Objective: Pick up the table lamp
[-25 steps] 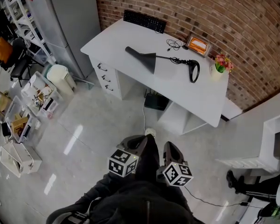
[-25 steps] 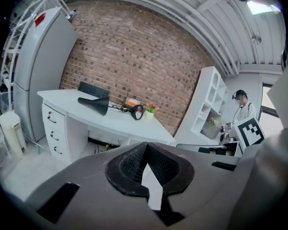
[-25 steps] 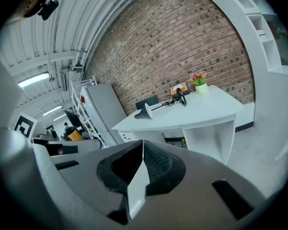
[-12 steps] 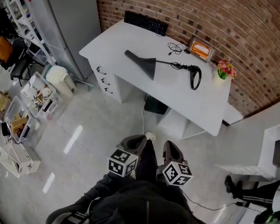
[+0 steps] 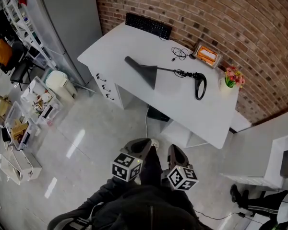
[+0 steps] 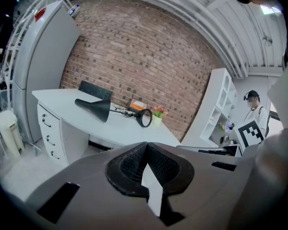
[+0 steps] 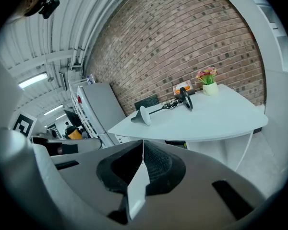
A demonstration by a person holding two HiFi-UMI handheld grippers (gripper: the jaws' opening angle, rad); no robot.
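A black table lamp (image 5: pixel 145 72) lies on its side on the white desk (image 5: pixel 211 114), its cone shade to the left and its ring base (image 5: pixel 200 87) to the right. The same lamp (image 6: pixel 98 109) shows far ahead in the left gripper view, and again as a small lamp (image 7: pixel 145 114) in the right gripper view. My left gripper (image 5: pixel 143 148) and right gripper (image 5: pixel 175 153) are side by side over the floor, well short of the desk. Both are shut with nothing between their jaws, as the left gripper (image 6: pixel 146 146) and right gripper (image 7: pixel 142 143) show in their own views.
On the desk are a black keyboard (image 5: pixel 148 26), a coiled cable (image 5: pixel 178 51), an orange box (image 5: pixel 205 55) and a flower pot (image 5: pixel 232 77). A white bin (image 5: pixel 57 82) and cluttered shelves (image 5: pixel 29 123) stand to the left. A white shelf unit (image 6: pixel 220 107) and a person (image 6: pixel 254 111) are to the right.
The desk and lamp have slid lower in the head view, so they are nearer now. Both grippers keep their place in the frame and stay shut.
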